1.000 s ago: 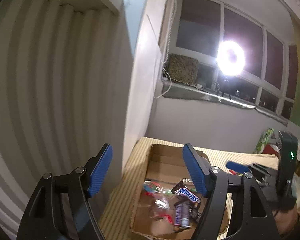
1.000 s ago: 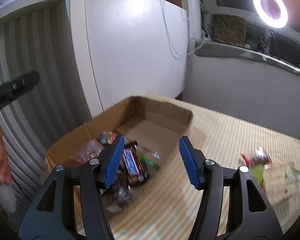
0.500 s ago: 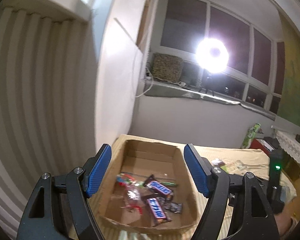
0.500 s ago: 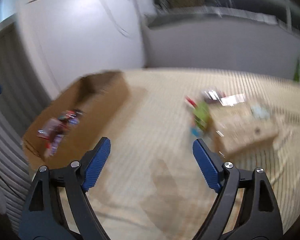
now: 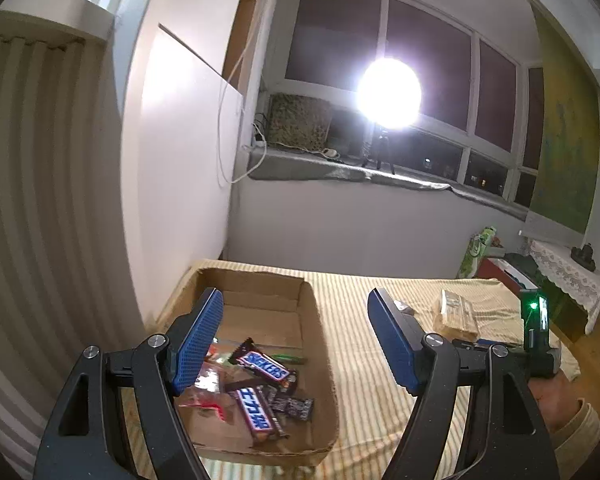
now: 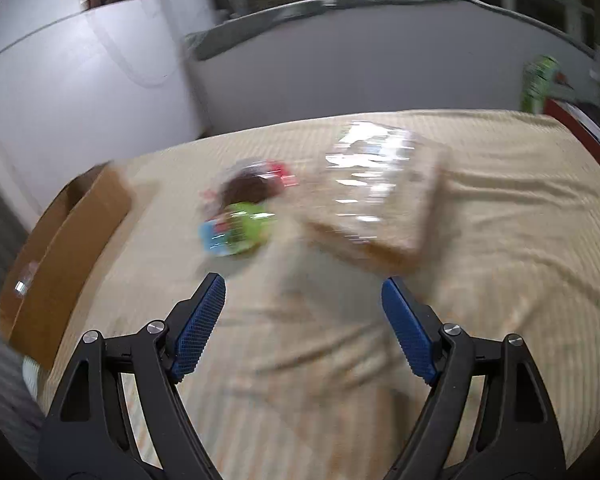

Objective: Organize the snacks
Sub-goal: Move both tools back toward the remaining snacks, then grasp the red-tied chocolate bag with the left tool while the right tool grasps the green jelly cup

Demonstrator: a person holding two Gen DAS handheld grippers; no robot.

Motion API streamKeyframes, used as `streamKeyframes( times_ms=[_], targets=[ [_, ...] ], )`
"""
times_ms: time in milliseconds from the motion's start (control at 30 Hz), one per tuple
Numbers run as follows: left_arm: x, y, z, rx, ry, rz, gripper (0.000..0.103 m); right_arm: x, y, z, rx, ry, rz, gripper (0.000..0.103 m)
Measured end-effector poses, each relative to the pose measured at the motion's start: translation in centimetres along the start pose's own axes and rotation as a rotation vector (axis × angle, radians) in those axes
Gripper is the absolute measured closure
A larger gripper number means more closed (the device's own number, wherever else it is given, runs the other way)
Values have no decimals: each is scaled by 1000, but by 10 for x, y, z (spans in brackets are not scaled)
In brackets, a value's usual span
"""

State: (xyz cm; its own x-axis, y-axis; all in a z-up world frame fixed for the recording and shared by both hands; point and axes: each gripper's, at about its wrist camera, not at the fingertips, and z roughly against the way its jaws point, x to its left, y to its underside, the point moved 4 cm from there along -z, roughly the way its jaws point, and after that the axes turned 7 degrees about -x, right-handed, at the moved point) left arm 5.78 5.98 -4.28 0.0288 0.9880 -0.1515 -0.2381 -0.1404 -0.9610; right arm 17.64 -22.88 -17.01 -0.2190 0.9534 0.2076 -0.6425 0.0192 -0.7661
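Note:
A cardboard box (image 5: pixel 318 344) sits at the left end of the striped cloth and holds two Snickers bars (image 5: pixel 266 366), dark wrappers (image 5: pixel 296 406) and clear-wrapped sweets (image 5: pixel 206 396). My left gripper (image 5: pixel 295 300) hovers open over the box's near right side, with nothing between its fingers. In the blurred right wrist view, my right gripper (image 6: pixel 303 280) hangs above bare cloth, its jaws closing a little on nothing. Just beyond it lie a green-and-blue snack pack (image 6: pixel 236 232), a brown-and-red snack (image 6: pixel 252 184) and a clear-wrapped cracker pack (image 6: pixel 376 196). The box (image 6: pixel 68 232) is at its left.
The striped beige cloth (image 5: pixel 380 400) covers the whole surface. A white wall panel (image 5: pixel 180 160) stands close on the left. A bright lamp (image 5: pixel 388 94) stands on the window sill behind. A green packet (image 5: pixel 478 252) and a lace-covered side table (image 5: pixel 568 280) are at far right.
The right gripper swung right and down, from over the box to the loose snacks, and its jaws widened. The left gripper drew back from the box, bringing more of the cloth into view.

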Motion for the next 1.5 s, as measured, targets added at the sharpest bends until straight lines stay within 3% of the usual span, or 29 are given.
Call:
streamKeyframes(
  times_ms=[133, 267, 367, 500, 600, 667, 800, 967, 1233, 1333, 1500],
  targets=[
    [-10, 7, -3, 22, 24, -5, 28, 32, -6, -26, 34, 4, 108, 20],
    [-13, 10, -3, 29, 36, -8, 28, 38, -22, -54, 72, 2, 120, 22],
    [-10, 10, -3, 31, 32, 0, 28, 33, -26, -65, 100, 16, 106, 30],
    [-10, 10, -6, 39, 33, 13, 28, 31, -29, -66, 100, 8, 92, 54],
    [-15, 11, -15, 58, 54, 30, 28, 27, -30, -63, 93, -17, 77, 56],
    [-24, 12, -24, 77, 80, 49, 28, 23, -29, -55, 85, -29, 74, 67],
    [-49, 19, -50, 145, 107, 71, 22, 13, -20, -34, 68, -42, 77, 68],
    [-84, 26, -87, 196, 117, 83, 22, -13, 1, -10, 63, -31, 68, 68],
    [-156, 64, -184, 301, 45, -89, 22, -39, 7, 8, 16, -107, -15, 68],
    [-166, 85, -221, 367, 18, -156, 22, -41, 6, 10, 12, -125, -20, 68],
    [-161, 100, -242, 441, 34, -133, 22, -42, -2, 14, -18, -152, -8, 68]
  ],
)
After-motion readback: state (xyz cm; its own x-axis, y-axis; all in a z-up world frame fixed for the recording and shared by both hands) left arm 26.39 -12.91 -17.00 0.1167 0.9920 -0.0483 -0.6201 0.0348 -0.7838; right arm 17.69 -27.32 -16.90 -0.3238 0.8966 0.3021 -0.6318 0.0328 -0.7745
